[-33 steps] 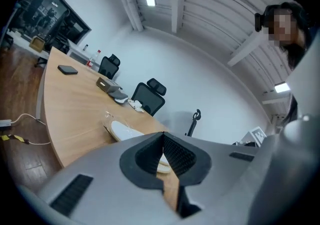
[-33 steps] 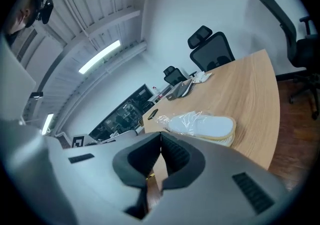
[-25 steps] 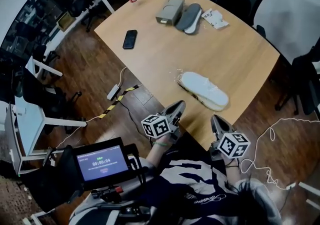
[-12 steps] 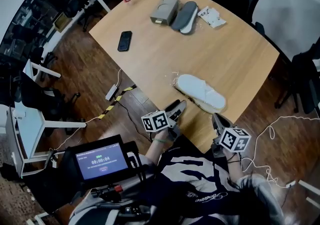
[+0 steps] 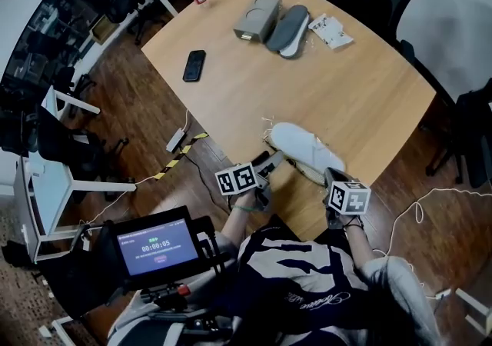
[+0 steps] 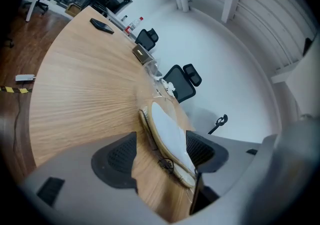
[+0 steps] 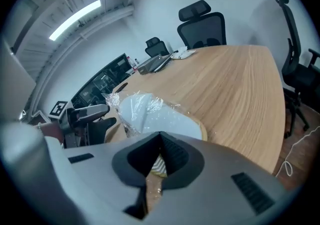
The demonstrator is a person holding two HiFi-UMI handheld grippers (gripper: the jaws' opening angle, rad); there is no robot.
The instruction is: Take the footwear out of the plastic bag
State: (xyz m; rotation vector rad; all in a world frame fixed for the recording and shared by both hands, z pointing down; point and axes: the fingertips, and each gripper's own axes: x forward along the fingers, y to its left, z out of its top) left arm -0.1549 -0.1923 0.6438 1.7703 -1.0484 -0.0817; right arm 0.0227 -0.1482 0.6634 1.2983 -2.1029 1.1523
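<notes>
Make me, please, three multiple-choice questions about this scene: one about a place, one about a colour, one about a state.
1. Where does the black phone lie?
A) on the wooden table
B) on the floor
C) on a chair

2. What colour is the slipper in the plastic bag?
A) red
B) white
C) black

3. How does the right gripper hold its jaws?
A) wide apart
B) clamped on the phone
C) together

Answers:
1 A: it lies on the tabletop, near the left edge.
2 B: white shows through the clear plastic.
3 C: the right gripper view shows its pads meeting.
</notes>
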